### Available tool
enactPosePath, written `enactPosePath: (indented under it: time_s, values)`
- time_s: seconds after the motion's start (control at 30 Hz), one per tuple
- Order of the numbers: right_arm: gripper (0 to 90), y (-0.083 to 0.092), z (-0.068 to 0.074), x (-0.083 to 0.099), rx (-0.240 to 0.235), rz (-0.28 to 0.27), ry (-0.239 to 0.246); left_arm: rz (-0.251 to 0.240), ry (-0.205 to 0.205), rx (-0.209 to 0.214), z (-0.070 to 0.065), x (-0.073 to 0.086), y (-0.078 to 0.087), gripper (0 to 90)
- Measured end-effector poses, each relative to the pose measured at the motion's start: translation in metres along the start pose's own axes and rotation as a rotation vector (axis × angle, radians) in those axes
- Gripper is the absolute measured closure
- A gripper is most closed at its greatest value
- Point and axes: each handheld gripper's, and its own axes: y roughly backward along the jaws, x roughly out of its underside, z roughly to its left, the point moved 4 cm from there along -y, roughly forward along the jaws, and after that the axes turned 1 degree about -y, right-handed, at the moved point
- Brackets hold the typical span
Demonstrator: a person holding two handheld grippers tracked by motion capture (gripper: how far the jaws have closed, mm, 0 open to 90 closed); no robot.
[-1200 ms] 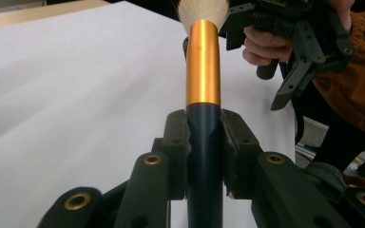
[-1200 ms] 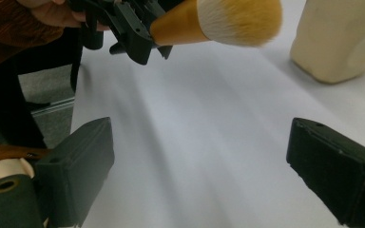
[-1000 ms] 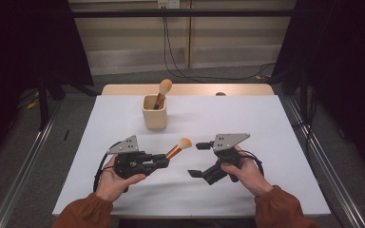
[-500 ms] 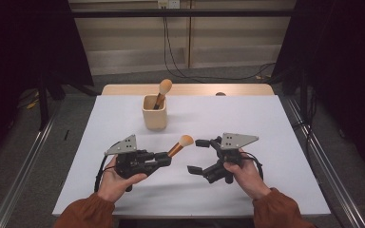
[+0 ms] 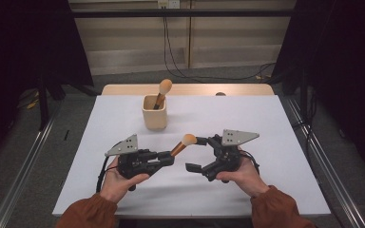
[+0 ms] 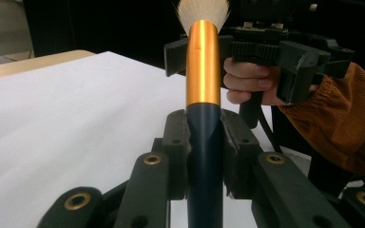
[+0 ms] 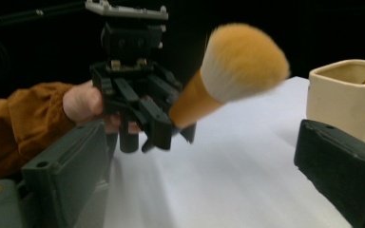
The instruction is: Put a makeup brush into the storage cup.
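Note:
My left gripper (image 5: 168, 158) (image 6: 204, 130) is shut on the dark blue handle of a makeup brush (image 6: 202, 71). The brush has a gold ferrule, and its pale orange head (image 5: 188, 139) (image 7: 244, 61) points up and to the right. My right gripper (image 5: 194, 154) (image 7: 199, 166) faces it from the right with its jaws wide open. The brush head sits between and just beyond the tips, touching neither jaw. A second brush (image 5: 163, 89) stands in a cream square cup (image 5: 154, 115) (image 7: 347, 95) at the back of the table.
The white tabletop (image 5: 266, 118) lies bare around the hands; its front edge runs just under the forearms. Metal rails (image 5: 323, 161) run along both sides of the table. A wooden strip (image 5: 247, 89) borders the far edge.
The brush head has crept slightly up and to the right. Both hands have otherwise kept their places.

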Motion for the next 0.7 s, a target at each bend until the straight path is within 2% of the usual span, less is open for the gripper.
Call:
enactPosePath:
  time_s: [0.13,0.47,0.7]
  values:
    - [6.8,-0.005,0.0,-0.003,-0.005,-0.012,-0.011,-0.008,0.001,0.002,-0.001,0.0,-0.001,74.3]
    - [35.0,-0.01,-0.007,-0.005,-0.014,-0.052,-0.061,-0.006,0.006,0.018,-0.003,-0.001,-0.002,74.3]
    - [47.7,-0.013,-0.005,-0.003,-0.05,-0.053,-0.078,-0.009,-0.001,0.032,-0.004,0.0,-0.003,74.3]
